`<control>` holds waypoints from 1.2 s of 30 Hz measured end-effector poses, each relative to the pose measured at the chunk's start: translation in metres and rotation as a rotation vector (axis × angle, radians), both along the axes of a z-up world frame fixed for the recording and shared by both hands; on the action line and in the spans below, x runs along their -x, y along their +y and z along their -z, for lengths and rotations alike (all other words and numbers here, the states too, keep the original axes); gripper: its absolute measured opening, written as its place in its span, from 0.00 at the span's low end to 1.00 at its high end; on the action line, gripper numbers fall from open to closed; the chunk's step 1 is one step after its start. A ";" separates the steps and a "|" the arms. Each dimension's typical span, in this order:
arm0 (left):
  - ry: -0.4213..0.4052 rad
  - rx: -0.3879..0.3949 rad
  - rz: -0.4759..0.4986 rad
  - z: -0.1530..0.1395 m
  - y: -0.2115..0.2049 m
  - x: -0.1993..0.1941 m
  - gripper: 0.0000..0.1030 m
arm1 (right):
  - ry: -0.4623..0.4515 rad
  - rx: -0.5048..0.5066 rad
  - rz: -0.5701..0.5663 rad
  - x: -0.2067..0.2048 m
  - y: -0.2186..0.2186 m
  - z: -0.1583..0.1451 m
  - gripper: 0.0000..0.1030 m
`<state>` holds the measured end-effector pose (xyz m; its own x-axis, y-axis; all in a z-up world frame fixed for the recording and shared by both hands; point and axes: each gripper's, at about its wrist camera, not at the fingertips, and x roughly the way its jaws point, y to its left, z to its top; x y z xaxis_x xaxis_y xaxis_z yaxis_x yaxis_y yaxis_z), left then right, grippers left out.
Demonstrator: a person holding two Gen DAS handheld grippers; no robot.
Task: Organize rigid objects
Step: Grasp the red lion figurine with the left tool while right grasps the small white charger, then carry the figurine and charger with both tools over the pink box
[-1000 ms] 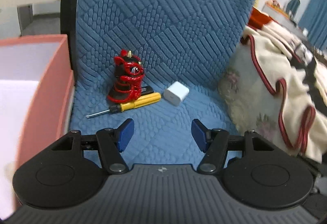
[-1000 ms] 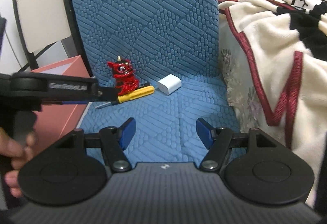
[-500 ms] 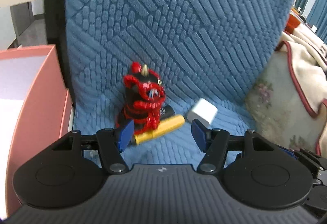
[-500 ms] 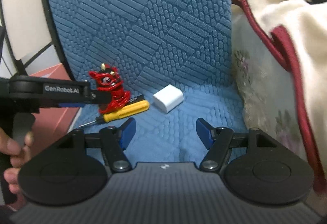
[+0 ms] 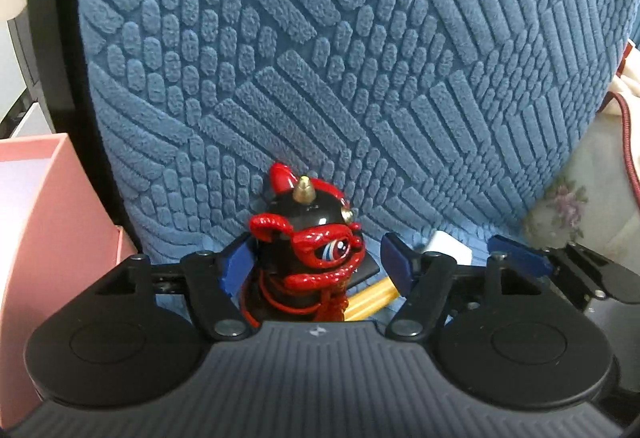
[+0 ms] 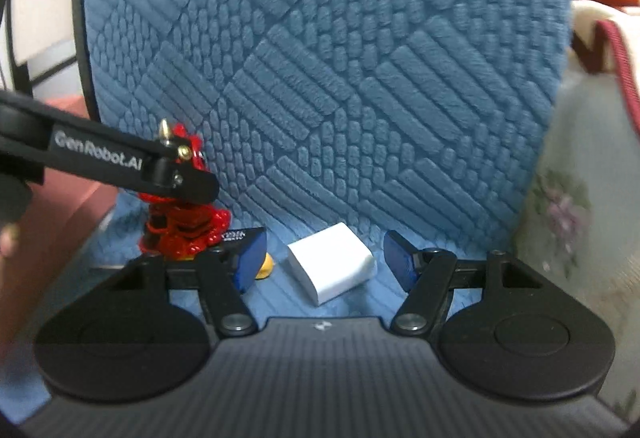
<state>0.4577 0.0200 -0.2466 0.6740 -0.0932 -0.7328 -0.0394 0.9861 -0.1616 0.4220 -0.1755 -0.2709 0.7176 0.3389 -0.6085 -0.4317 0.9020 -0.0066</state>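
A red and black lion figurine [image 5: 308, 246] stands on the blue quilted seat, between the blue pads of my left gripper [image 5: 316, 264]. Its jaws are opening; the left pad lies close against the figurine, the right pad stands apart. Under the figurine lie a yellow-handled screwdriver [image 5: 372, 300] and a flat black item [image 5: 368, 270]. A white block [image 6: 332, 268] rests on the seat between the pads of my right gripper [image 6: 324, 258], which is open and touches nothing. In the right wrist view a left gripper finger [image 6: 176, 178] crosses the figurine [image 6: 180, 226].
The quilted chair back [image 5: 360, 78] rises just behind the objects. A pink box [image 5: 48, 238] stands to the left of the seat. A cream blanket with red trim [image 6: 580, 198] crowds the right side. A person's hand [image 6: 8, 238] shows at the left edge.
Both grippers have come forward and down towards the seat. The figurine now sits between the left pads and the white block between the right pads. The left jaws stand slightly wider.
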 end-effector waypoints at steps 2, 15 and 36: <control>0.000 -0.006 0.002 0.003 0.001 -0.004 0.71 | 0.013 0.022 -0.002 -0.007 0.001 0.007 0.65; 0.008 -0.037 0.010 0.020 -0.001 -0.024 0.64 | -0.018 0.077 -0.064 -0.020 0.015 0.021 0.57; -0.044 0.009 0.022 -0.005 -0.012 0.050 0.63 | 0.084 0.024 0.153 0.027 -0.005 -0.021 0.44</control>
<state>0.4079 0.0084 -0.2420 0.7030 -0.1150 -0.7018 -0.0101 0.9851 -0.1715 0.3946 -0.1801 -0.2498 0.7061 0.2142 -0.6749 -0.2895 0.9572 0.0009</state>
